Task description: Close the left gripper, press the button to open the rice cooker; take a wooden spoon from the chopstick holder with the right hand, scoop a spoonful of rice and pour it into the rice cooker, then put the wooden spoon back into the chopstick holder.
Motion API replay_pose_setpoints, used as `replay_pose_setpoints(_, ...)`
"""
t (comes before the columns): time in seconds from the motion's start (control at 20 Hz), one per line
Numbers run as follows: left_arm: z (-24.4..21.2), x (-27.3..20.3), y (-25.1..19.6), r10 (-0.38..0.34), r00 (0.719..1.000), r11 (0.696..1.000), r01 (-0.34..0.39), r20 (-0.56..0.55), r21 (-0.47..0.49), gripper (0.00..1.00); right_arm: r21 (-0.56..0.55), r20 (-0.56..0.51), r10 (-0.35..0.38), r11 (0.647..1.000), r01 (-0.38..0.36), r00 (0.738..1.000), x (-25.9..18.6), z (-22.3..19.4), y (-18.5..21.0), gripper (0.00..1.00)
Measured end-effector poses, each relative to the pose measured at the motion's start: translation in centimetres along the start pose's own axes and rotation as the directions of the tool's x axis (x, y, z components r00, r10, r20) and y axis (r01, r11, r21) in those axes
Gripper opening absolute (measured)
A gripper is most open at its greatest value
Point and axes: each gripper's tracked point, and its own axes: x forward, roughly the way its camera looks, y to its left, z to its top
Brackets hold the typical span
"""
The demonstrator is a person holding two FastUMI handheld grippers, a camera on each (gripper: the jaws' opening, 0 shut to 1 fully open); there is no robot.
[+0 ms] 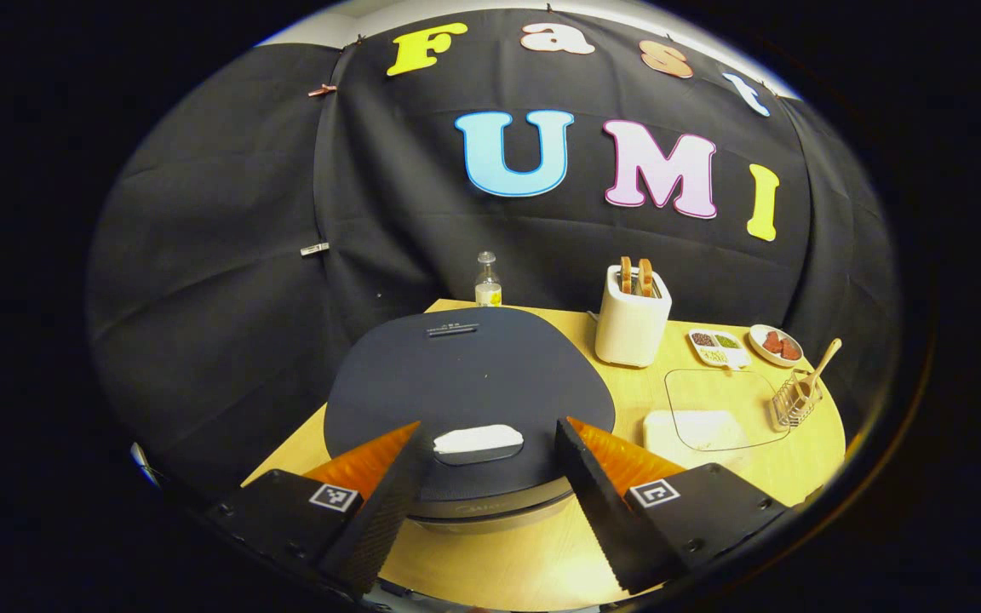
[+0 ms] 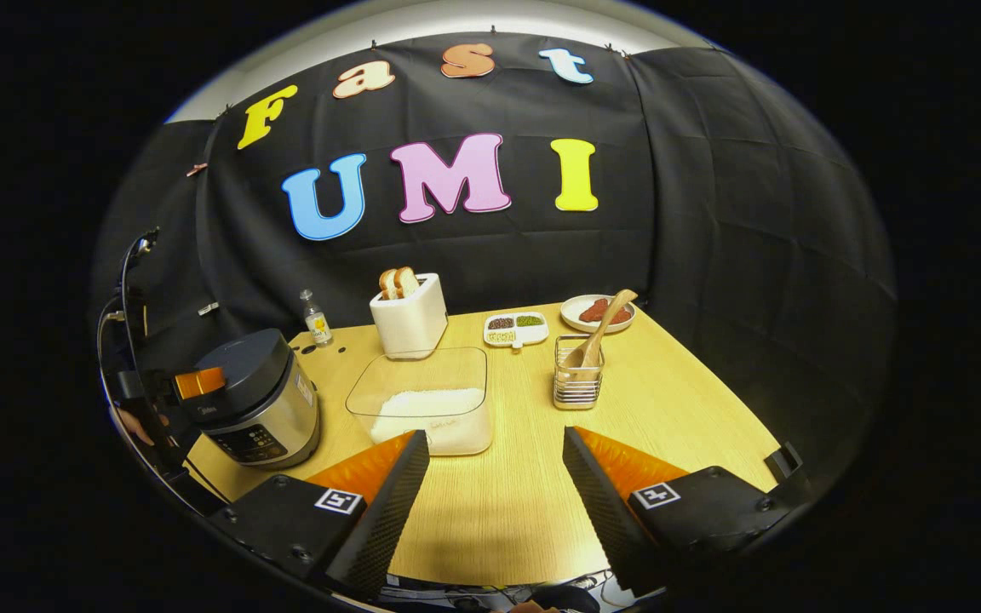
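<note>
The rice cooker (image 1: 465,383) has a dark lid, which is down, and a white button (image 1: 478,439) at its front edge. My left gripper (image 1: 486,434) hovers open just above that button, one finger on each side. In the right gripper view the rice cooker (image 2: 256,400) stands at the table's left with the left gripper (image 2: 199,383) over it. My right gripper (image 2: 495,443) is open above the table's near part, holding nothing. A wooden spoon (image 2: 599,334) leans in the wire chopstick holder (image 2: 578,385). A clear container of rice (image 2: 431,404) sits between cooker and holder.
A white toaster (image 2: 410,319) with bread, a small bottle (image 2: 316,319), a divided dish (image 2: 514,328) of beans and a plate (image 2: 597,313) of red food line the back of the wooden table (image 2: 678,400).
</note>
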Motion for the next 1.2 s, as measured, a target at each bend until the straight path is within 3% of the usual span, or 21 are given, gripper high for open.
replay_pose_setpoints(0.4, -0.6, 0.2, -0.3, -0.046, 0.999, 0.999, 0.047, -0.015, 0.023, 1.00, 0.025, 0.026, 0.009, 1.000, -0.010, 1.000, 0.8, 0.6, 1.3, 0.99)
replay_pose_setpoints(0.6, 1.9, -1.1, -0.9, -0.116, 0.991, 0.993, 0.115, 0.071, 0.018, 0.98, 0.052, 0.092, -0.023, 0.998, 0.018, 0.996, 0.6, 3.2, 0.4, 0.99)
replay_pose_setpoints(0.75, 5.6, -3.2, -1.5, -0.156, 0.969, 0.987, 0.144, 0.193, 0.074, 0.98, 0.038, 0.153, -0.030, 0.999, 0.025, 0.988, -0.3, 5.6, -0.4, 0.99)
replay_pose_setpoints(0.95, 9.1, -6.6, -3.5, -0.251, 0.917, 0.968, 0.231, 0.311, 0.101, 0.98, -0.038, 0.189, -0.036, 0.998, 0.044, 0.981, -2.4, 7.2, -1.4, 0.99)
replay_pose_setpoints(1.1, 9.0, -8.9, -5.5, -0.321, 0.890, 0.947, 0.298, 0.324, 0.120, 0.99, -0.058, 0.249, -0.021, 0.998, 0.037, 0.968, -4.2, 8.5, -1.1, 0.99)
replay_pose_setpoints(1.2, 8.1, -9.6, -6.5, -0.339, 0.892, 0.941, 0.321, 0.298, 0.107, 0.98, -0.106, 0.287, -0.034, 0.992, 0.067, 0.957, -4.6, 9.1, -1.7, 0.98)
